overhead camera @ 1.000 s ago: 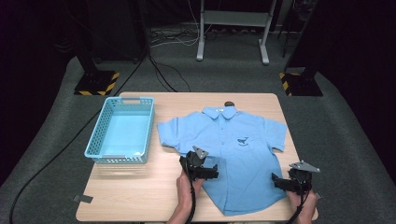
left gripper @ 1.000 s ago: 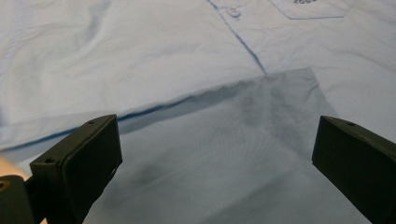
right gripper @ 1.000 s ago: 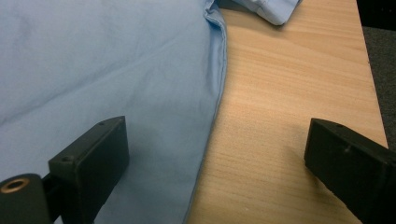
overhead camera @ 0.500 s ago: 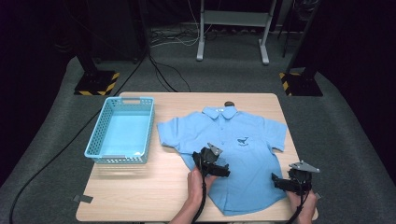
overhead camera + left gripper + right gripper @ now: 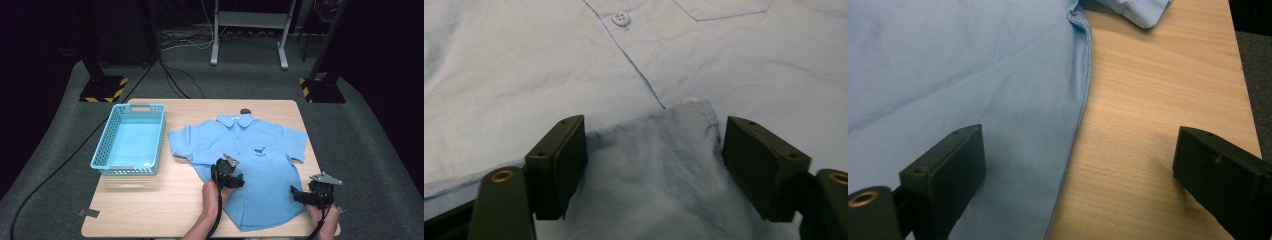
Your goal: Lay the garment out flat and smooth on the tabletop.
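Observation:
A light blue short-sleeved shirt (image 5: 265, 150) lies face up on the wooden table (image 5: 150, 210), collar at the far side. My left gripper (image 5: 227, 172) is over the shirt's lower left part. In the left gripper view its jaws stand wide apart, and a turned-over flap (image 5: 659, 170) of the shirt lies between them, near the button placket (image 5: 622, 19). My right gripper (image 5: 306, 194) is at the shirt's lower right edge, open. One of its jaws is over the cloth (image 5: 948, 75) and the other over bare wood (image 5: 1158, 100).
A light blue plastic basket (image 5: 100, 150) stands to the left of the shirt with nothing in it. A small dark object (image 5: 245, 111) lies just beyond the collar. Bare wood stretches in front of the basket. The table's right edge is close to my right gripper.
My left gripper has moved right from the shirt's left edge toward its middle, and that edge of cloth is folded over with it. The right gripper has stayed put.

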Demonstrator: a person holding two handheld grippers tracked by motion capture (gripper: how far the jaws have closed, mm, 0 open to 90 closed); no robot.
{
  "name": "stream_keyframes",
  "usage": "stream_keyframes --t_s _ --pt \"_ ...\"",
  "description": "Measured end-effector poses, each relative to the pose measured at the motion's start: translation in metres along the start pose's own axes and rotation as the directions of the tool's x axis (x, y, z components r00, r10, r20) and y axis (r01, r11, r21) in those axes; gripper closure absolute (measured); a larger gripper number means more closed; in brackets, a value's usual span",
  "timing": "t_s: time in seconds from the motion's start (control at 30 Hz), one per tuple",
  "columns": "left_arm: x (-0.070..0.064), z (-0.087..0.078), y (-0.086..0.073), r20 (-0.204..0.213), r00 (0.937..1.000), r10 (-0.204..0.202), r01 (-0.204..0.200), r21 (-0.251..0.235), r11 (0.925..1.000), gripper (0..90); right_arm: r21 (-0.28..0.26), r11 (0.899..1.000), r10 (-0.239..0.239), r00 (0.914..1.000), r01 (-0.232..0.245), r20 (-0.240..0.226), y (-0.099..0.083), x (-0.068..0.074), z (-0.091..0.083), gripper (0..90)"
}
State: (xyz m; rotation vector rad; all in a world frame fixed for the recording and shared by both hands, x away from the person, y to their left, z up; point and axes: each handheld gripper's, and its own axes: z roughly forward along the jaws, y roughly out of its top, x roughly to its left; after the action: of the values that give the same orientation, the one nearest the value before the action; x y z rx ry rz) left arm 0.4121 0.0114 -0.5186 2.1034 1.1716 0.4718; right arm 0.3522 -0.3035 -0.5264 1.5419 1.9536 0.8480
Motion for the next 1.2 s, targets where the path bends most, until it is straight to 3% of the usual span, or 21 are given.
stream_keyframes --t_s 0.17,0.3,0.37,0.4,0.6,0.87,1.2 --pt "0.003 -0.002 -0.001 -0.015 0.9997 -0.02 0.019 -0.016 0.9997 41.6 0.001 1.0 0.001 1.0 -0.001 -0.002 0.0 0.0 0.0 6.1" --pt "0.006 -0.004 -0.004 -0.032 0.9992 -0.023 0.022 -0.031 0.9993 48.3 0.002 1.0 0.002 1.0 -0.002 -0.002 0.0 0.0 0.0 6.1" --pt "0.007 -0.006 -0.005 -0.034 0.9991 -0.026 0.025 -0.037 0.999 58.0 0.002 1.0 0.004 1.0 -0.004 -0.002 0.0 -0.001 0.0 6.1" --pt "0.008 -0.006 -0.006 -0.035 0.9992 -0.021 0.02 -0.04 0.999 58.0 0.002 1.0 0.004 1.0 -0.004 -0.002 0.0 -0.001 0.0 6.1" --pt "0.007 -0.009 -0.009 -0.019 0.9998 0.005 -0.006 -0.053 0.9986 78.3 0.003 1.0 0.007 1.0 -0.007 -0.003 0.0 -0.001 0.0 6.2" --pt "0.008 -0.018 -0.016 -0.004 0.9999 0.016 -0.016 -0.08 0.9967 85.9 0.003 1.0 0.006 1.0 -0.006 -0.001 0.0 -0.001 0.0 6.2" --pt "0.014 -0.031 -0.025 -0.006 0.9999 0.015 -0.016 -0.108 0.9941 87.2 0.002 1.0 0.006 1.0 -0.006 0.0 0.0 -0.001 0.0 6.2"
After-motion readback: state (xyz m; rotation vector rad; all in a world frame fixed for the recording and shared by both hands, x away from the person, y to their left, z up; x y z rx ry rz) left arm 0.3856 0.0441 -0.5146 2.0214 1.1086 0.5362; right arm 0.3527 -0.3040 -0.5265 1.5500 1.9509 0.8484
